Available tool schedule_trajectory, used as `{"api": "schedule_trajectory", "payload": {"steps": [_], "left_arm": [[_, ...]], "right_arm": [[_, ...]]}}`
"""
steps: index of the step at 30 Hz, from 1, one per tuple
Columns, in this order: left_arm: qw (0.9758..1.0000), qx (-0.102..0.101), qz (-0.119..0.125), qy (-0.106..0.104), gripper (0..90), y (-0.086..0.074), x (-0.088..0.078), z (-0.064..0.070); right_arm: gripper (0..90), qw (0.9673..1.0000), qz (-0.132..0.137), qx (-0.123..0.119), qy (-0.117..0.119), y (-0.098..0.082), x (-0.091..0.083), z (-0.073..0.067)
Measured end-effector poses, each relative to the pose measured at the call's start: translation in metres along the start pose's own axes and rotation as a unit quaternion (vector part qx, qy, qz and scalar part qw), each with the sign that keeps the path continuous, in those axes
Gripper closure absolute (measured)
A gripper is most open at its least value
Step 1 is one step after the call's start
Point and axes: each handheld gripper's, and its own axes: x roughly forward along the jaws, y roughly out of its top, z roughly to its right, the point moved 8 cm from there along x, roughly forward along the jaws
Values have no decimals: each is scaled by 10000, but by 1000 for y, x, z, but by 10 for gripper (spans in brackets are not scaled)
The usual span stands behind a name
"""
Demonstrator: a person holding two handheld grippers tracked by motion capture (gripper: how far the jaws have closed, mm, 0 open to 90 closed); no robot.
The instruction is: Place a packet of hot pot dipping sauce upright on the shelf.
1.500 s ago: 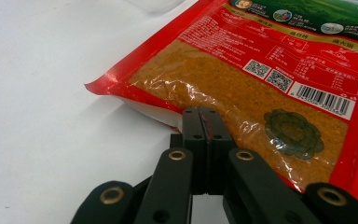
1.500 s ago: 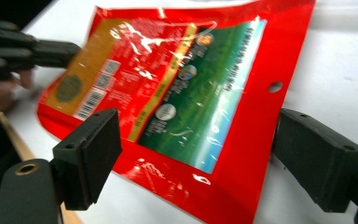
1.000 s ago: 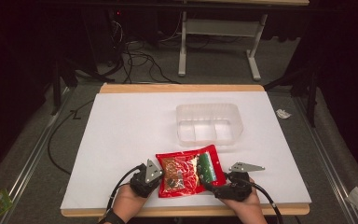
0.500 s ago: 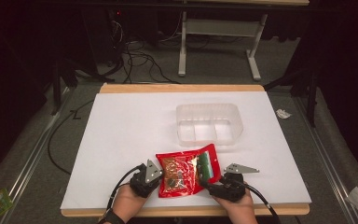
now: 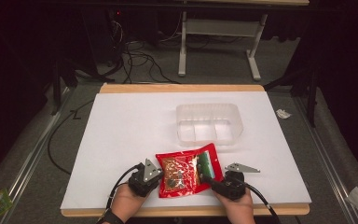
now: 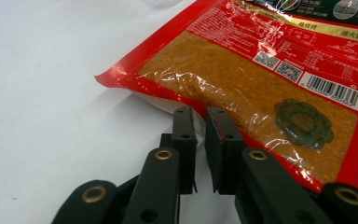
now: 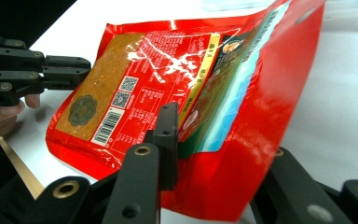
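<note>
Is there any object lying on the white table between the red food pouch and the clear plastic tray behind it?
Nothing visible does. The red foil food pouch lies just in front of the clear plastic three-compartment tray, with bare white table between them. Both grippers are at the pouch's near side edges, away from that gap.

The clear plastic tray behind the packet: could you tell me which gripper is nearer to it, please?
Right. The right gripper grips the red packet's edge roughly below the clear tray; the left gripper sits at the packet's opposite edge, farther off to the side.
</note>
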Motion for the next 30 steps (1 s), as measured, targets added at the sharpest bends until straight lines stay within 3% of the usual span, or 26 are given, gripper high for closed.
{"api": "schedule_trajectory", "payload": {"steps": [15, 24, 30], "left_arm": [[9998, -197, -11, -13, 736, -3, -3, -7], [9991, -414, 30, 41, 669, -5, -7, -16], [9978, -629, 179, 98, 627, -3, -12, -23]], "right_arm": [[827, 10000, -33, 80, 32, -4, -4, -2], [884, 9997, 170, -152, -8, 1, -13, -8], [890, 9987, 361, -343, -55, 10, -20, -10]]}}
